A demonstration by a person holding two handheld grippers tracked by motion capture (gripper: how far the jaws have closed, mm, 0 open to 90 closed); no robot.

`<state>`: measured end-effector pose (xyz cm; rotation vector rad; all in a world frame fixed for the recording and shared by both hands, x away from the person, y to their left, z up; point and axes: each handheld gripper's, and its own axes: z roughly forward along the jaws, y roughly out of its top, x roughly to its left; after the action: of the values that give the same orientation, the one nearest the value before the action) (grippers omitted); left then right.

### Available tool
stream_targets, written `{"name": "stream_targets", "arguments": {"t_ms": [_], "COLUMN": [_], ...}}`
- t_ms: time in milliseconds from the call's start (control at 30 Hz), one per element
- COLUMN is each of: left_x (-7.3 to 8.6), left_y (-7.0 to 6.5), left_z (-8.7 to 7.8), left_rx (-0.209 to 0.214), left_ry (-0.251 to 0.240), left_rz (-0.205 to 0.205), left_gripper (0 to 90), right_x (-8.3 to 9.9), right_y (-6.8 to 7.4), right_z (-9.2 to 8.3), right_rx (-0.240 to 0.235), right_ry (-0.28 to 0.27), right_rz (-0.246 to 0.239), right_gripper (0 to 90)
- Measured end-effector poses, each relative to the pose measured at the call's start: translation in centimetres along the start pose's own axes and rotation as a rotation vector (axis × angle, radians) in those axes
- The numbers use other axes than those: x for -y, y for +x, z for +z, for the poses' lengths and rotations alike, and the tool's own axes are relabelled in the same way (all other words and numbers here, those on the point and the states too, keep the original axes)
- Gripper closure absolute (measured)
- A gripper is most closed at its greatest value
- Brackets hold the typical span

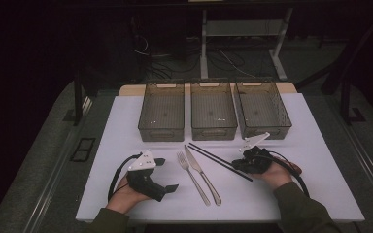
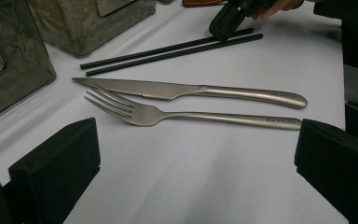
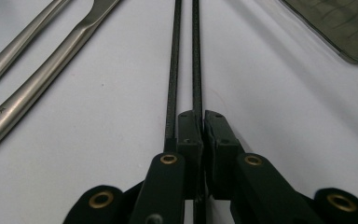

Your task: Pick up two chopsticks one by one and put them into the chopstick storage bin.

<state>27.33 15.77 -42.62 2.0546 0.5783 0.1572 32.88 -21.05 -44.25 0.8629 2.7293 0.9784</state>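
Your right tongs [image 3: 202, 122] are clamped on one of the two chopsticks [image 3: 196, 56] just right of the knife [image 1: 201, 170] on the worktop [image 1: 291, 194], its twin just outside the pads, while your left tongs [image 2: 196, 154] gape empty.

Matt black chopsticks [image 3: 196, 56], brushed-metal knife [image 2: 186, 89]

On the table [image 1: 320, 194], three bins [image 1: 213, 112] stand side by side at the far edge. Nearer, the fork [image 1: 192, 175] lies left of the knife [image 1: 201, 173], with the chopsticks [image 1: 219, 161] to their right. The left gripper [image 1: 161, 174] rests left of the fork; the right gripper [image 1: 238, 165] meets the chopsticks' near end.
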Motion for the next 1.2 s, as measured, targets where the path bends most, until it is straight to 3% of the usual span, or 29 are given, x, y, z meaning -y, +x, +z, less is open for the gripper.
{"name": "stream_targets", "arguments": {"t_ms": [333,1200], "left_x": [0.0,0.0], "left_y": [0.0,0.1], "left_z": [0.0,0.0], "left_rx": [0.003,0.003], "left_ry": [-0.004,-0.001], "left_rz": [-0.001,0.001], "left_gripper": [0.0,0.0], "right_x": [0.2,0.6], "right_y": [-0.5,-1.2], "right_z": [-0.6,-4.9], "right_rx": [-0.009,-0.054], "right_ry": [-0.015,-0.156], "right_rz": [0.03,0.087], "right_gripper": [85.8,86.0]}}
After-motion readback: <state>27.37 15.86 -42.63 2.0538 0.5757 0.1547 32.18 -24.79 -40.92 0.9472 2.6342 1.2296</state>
